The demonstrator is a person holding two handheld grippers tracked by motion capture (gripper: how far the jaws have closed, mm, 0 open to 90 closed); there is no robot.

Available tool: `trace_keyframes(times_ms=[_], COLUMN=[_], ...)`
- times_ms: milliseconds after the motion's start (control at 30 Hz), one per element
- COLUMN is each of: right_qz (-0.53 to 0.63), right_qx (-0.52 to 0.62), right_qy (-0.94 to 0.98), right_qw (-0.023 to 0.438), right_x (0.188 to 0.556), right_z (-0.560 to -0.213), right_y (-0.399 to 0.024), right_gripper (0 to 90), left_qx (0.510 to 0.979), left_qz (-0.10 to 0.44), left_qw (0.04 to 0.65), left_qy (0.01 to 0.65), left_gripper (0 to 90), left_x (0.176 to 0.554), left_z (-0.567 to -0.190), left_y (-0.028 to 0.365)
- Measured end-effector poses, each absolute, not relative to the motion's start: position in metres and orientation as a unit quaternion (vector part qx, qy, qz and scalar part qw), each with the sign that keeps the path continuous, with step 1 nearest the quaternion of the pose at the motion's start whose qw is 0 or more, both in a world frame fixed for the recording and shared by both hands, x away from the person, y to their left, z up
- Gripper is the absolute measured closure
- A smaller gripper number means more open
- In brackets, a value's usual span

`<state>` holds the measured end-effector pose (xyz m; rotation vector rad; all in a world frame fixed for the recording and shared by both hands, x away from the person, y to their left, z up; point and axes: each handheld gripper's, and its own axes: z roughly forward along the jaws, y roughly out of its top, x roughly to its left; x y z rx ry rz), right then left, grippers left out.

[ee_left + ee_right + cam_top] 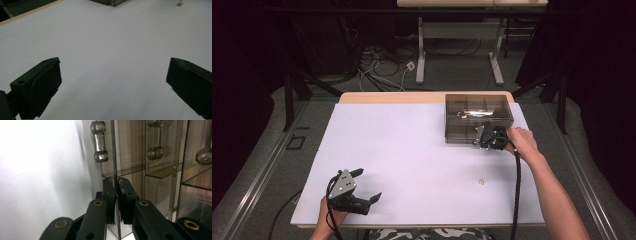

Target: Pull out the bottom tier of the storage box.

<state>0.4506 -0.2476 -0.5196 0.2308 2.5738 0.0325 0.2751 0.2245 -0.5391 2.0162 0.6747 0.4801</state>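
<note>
Right gripper point(115, 195) jaws clamped on thin front wall of smoky clear compartment box point(478, 117), box at far right of white table point(412, 150). Box latch handle point(99, 142) just above jaws. Left gripper point(367, 187) jaws wide apart, empty, near front left edge. Small tan bit point(481, 182) on table, well apart from both.
</note>
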Motion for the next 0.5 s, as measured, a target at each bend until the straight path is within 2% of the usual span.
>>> trace_keyframes(times_ms=[267, 333, 367, 500], right_qz=[0.029, -0.014, 0.016, 0.018], right_qx=[0.074, 0.082, 0.079, 0.079], right_qy=[0.957, 0.963, 0.96, 0.962], right_qw=[0.278, 0.256, 0.269, 0.262], right_x=[0.4494, 0.4473, 0.447, 0.4462], right_z=[-0.5207, -0.5141, -0.5182, -0.5174], right_y=[-0.249, -0.247, -0.2485, -0.2492], right_gripper=[85.4, 85.5, 85.6, 85.8], left_qx=[0.822, 0.82, 0.82, 0.821], left_qz=[0.197, 0.195, 0.195, 0.196], left_qw=[0.46, 0.463, 0.463, 0.462], left_qy=[0.272, 0.274, 0.274, 0.273], left_gripper=[0.0, 0.0, 0.0, 0.0], left_x=[0.2754, 0.2754, 0.2753, 0.2752], left_z=[-0.5388, -0.5391, -0.5391, -0.5389], left_y=[0.2249, 0.2247, 0.2247, 0.2247])
